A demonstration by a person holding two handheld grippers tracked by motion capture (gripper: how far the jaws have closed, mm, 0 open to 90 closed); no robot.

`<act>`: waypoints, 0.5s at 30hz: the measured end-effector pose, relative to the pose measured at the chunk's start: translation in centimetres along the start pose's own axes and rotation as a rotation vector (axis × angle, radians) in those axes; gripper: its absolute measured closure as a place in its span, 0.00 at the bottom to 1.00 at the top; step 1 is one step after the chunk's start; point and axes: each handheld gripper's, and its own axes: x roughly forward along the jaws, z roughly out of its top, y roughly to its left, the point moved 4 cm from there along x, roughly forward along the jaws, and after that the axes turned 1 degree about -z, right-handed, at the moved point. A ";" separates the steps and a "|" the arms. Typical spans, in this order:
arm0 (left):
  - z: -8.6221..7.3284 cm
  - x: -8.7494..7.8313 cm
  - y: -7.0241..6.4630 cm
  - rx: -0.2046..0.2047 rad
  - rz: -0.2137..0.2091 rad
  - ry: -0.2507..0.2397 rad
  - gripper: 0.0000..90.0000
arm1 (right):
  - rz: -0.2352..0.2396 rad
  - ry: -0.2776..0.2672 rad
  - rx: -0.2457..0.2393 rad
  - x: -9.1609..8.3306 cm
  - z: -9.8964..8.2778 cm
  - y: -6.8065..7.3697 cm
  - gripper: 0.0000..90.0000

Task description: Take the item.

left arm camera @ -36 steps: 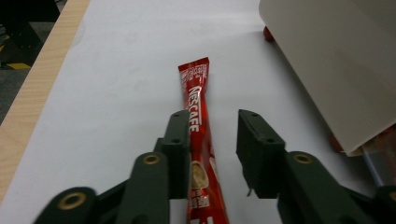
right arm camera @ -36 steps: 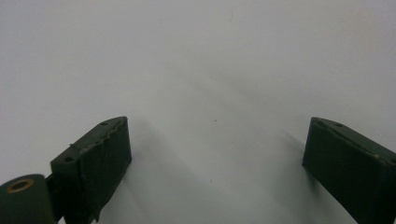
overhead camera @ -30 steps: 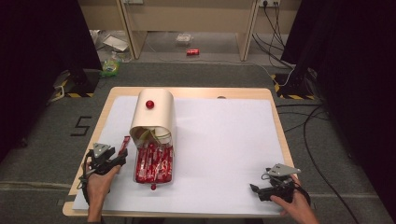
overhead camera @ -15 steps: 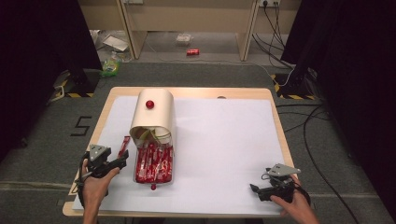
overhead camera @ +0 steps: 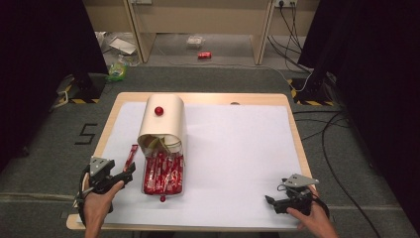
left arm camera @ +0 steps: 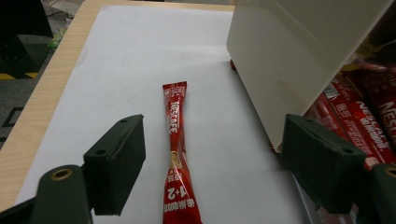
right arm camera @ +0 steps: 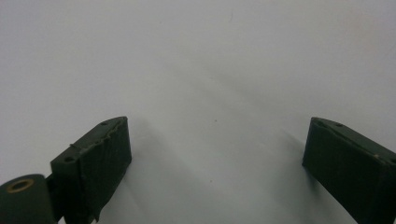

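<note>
Light, limp, slippery Nescafé coffee stick (left arm camera: 176, 154) lying loose between wide-open left gripper (left arm camera: 215, 163) fingers; best pinched mid-length.

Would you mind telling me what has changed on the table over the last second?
The left gripper has drawn back toward the person, and its jaws have just been opening, letting go of the single red sachet, which now lies free on the white sheet beside the tipped-over cream box. The right gripper, the box and the pile of sachets stayed put.
</note>
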 end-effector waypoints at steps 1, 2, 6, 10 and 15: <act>0.0 -0.2 -0.1 0.001 -0.001 0.000 0.24 | 0.000 0.000 0.000 0.0 0.0 0.0 0.09; 0.0 -0.3 -0.2 0.002 -0.003 -0.003 0.23 | -0.001 0.000 0.000 0.0 0.0 0.0 0.09; -0.1 -0.7 -0.7 0.011 -0.012 -0.006 0.23 | 0.000 0.000 0.000 0.0 0.0 0.0 0.09; -0.3 -1.1 -1.0 0.008 -0.020 -0.004 0.23 | 0.000 0.000 0.000 0.0 0.0 0.0 0.09; -0.6 -1.7 -1.1 -0.004 -0.024 -0.002 0.23 | -0.001 0.000 0.000 0.0 0.0 0.0 0.09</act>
